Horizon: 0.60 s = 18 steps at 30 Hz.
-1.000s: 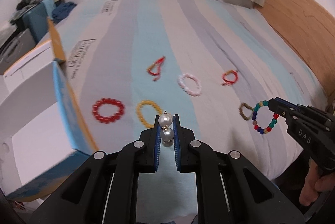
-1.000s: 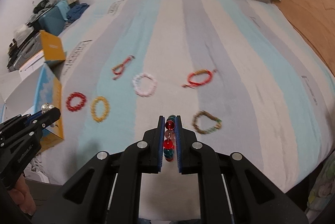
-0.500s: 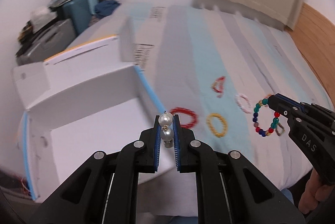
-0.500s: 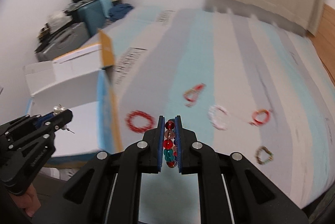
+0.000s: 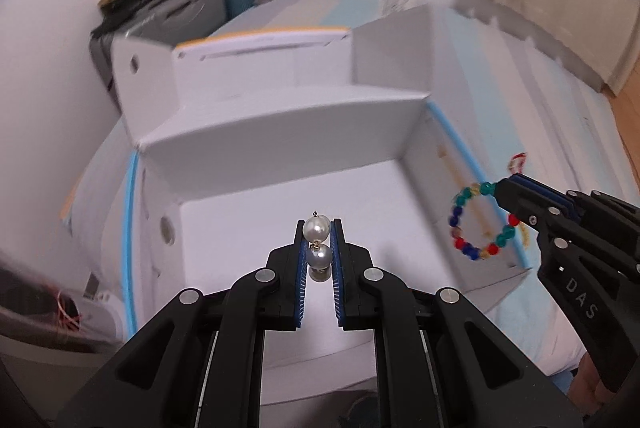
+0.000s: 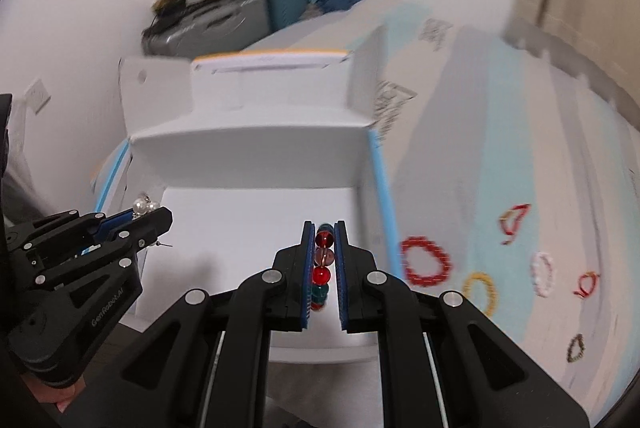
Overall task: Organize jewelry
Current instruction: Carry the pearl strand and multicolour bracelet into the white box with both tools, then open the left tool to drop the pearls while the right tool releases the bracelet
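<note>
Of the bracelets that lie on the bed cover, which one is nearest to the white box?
The red bead bracelet. It lies just beside the blue edge of the white box; the yellow one and the white one lie farther out.

Left gripper (image 5: 317, 240) and right gripper (image 6: 325, 242) — fingers clamped, tilted downward

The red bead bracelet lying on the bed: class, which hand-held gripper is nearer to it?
Right. The right hand-held gripper hangs over the white box just beside the red bead bracelet; the left hand-held gripper is at the box's far side.
</note>
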### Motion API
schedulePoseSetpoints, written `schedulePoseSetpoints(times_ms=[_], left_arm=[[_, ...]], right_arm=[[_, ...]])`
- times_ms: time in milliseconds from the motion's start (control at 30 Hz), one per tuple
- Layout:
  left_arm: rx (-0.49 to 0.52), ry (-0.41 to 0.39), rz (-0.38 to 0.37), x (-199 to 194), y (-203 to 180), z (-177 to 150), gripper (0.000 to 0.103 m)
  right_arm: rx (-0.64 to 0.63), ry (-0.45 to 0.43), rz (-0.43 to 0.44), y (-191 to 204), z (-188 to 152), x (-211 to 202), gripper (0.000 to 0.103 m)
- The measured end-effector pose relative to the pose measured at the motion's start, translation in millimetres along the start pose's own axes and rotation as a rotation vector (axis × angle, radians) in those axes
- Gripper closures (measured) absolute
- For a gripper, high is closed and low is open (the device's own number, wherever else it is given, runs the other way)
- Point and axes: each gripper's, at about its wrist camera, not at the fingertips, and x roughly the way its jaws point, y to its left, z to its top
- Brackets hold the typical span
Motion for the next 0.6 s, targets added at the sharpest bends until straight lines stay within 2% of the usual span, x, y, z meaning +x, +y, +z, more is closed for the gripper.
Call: schedulePoseSetpoints(times_ms=[133,367,600], left_arm=[[-0.041,0.062,-0.004,19.1,26.5,-8.8,0.093],[-0.082,0.154,-0.015,51.4,54.4,-22.2,0.093],[-0.09,0.22,-0.022,75.7,64.1,-32.1,0.093]], right_arm=[[-0.018,0.068,0.024,17.8,0.1,30.8,0.094],[-0.042,0.163,0.012,34.6,-6.4,78.4,0.094],[-0.044,0.2,0.001,38.0,-14.3,98.1,0.094]])
